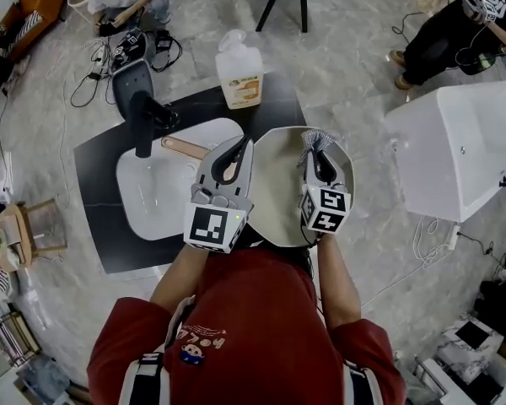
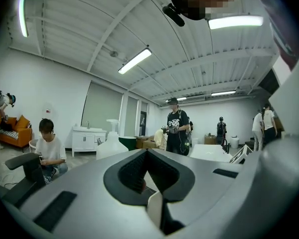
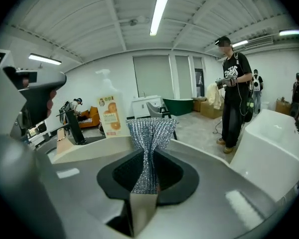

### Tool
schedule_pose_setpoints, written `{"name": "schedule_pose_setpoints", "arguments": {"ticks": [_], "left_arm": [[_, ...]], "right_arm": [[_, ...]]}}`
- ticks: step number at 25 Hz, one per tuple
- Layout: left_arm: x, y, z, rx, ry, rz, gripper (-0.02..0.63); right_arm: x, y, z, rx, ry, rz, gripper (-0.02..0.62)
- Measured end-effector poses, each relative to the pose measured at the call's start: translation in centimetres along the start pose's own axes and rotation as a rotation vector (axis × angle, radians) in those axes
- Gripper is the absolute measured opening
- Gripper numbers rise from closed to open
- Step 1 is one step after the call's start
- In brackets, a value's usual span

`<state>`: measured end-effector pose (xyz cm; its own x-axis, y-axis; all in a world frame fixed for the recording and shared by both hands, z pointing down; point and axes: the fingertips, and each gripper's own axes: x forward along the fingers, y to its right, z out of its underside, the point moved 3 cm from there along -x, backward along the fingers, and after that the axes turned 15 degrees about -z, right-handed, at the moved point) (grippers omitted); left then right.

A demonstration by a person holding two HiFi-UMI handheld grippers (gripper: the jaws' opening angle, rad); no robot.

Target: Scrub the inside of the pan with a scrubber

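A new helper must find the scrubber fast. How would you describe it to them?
Start at the black counter with the white sink; a round pale pan is at its right side. Over the pan, the right hand-held gripper pinches the scrubber: a glittery silver mesh pad fanning out past the jaws, unlike the smooth white soap bottle nearby.

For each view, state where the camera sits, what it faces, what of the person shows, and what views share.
Head view: on the head, steeply down at the pan; forearms, left tongs, right tongs show.
Left gripper view: on left tongs, faces across the room; shut jaws.
Right gripper view: on right tongs, faces the clamped scrubber.
Shared: soap bottle, all three.
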<state>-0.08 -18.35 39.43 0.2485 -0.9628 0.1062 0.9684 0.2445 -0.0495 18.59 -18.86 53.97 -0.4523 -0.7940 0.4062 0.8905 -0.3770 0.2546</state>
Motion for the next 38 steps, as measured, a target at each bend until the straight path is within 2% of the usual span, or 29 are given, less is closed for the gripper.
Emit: {"name": "schedule_pose_setpoints", "arguments": {"ticks": [8,14,28,38], "left_arm": [[-0.2,-0.6,1.0,0.007,-0.025,-0.005,0.005],[-0.3,-1.2,1.0,0.003,-0.023,-0.021,0.005],[-1.3,-2.7,2.2,0.013,-0.033,-0.061,0.005],[-2.0,-3.9,2.8,0.002,-0.048,-0.085,0.005]], "right_arm": [[1.6,0.9,1.9,0.018,-0.04,0.003,0.08],[2.6,0.2,2.4,-0.001,-0.056,-0.029,0.081],[4.9,-5.5,2.7,-0.109,-0.099,-0.27,0.089],[5.0,-9.1,3.2,-0.1,-0.1,-0.416,0.09]]}}
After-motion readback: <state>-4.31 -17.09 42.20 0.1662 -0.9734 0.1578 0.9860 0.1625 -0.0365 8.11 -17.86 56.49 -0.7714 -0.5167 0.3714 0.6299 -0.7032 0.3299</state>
